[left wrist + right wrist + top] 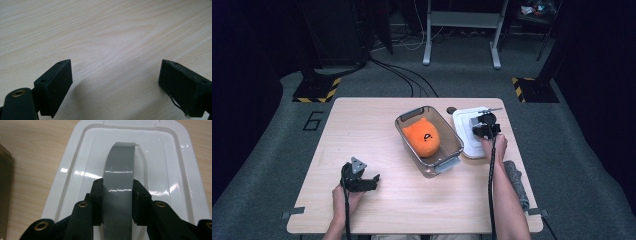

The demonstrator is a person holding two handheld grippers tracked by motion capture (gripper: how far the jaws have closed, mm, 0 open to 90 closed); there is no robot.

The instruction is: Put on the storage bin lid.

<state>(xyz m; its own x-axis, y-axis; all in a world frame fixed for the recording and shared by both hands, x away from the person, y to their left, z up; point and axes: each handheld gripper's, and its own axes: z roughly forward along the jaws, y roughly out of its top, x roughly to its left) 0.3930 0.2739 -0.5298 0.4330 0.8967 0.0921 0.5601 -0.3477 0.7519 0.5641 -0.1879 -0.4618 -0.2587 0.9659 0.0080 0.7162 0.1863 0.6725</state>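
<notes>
A clear plastic bin stands at the table's middle with an orange plush toy inside. Right of it lies a white lid, flat on the table. In the right gripper view the lid carries a grey arched handle, and my right gripper is shut on that handle, one pad on each side. From above, the right gripper sits over the lid. My left gripper rests near the front left of the table, open. Between its wide jaws is bare wood.
A grey rolled cloth-like thing lies by the table's right edge beside the right forearm. A small dark round object sits just behind the lid. The wooden table is bare on its left half.
</notes>
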